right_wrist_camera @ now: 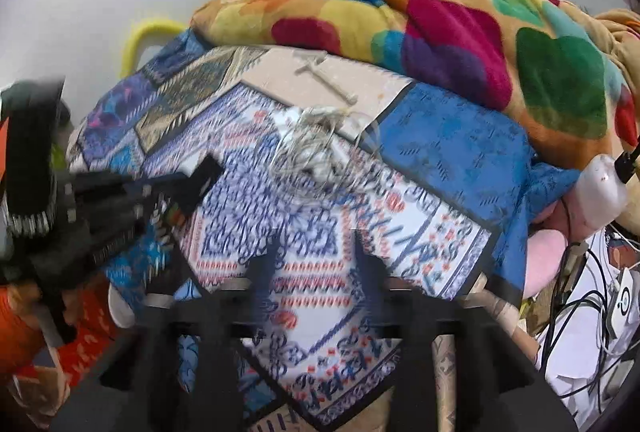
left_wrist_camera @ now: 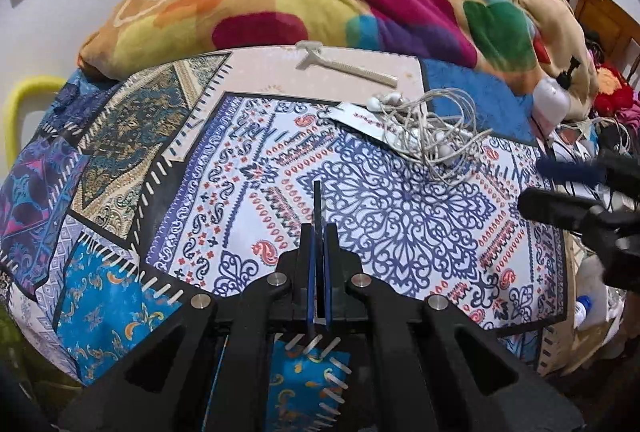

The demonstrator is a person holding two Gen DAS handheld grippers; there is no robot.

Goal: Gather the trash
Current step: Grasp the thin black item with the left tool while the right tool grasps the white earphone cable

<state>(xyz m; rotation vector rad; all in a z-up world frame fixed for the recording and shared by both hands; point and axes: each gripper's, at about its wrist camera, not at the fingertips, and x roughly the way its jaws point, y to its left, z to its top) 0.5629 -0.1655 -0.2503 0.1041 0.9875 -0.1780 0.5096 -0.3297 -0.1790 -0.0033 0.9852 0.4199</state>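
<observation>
Two jaws empty; tangled earphone cord (left_wrist_camera: 430, 130) lies well ahead on patchwork bedspread (left_wrist_camera: 224, 168).

One comb (left_wrist_camera: 347, 66), one cord tangle (left_wrist_camera: 430, 130), one blanket (left_wrist_camera: 360, 0).

The right gripper (right_wrist_camera: 316, 244) is seen with jaws parted over a patterned bedsheet (right_wrist_camera: 328, 280), tangled white cords (right_wrist_camera: 312, 156) just ahead, a colourful blanket (right_wrist_camera: 420, 28) heaped behind.

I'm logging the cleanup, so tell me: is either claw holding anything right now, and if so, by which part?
Nothing is held. The left claw is shut with nothing between its fingers, and the right claw is open over the patterned bedsheet.
</observation>
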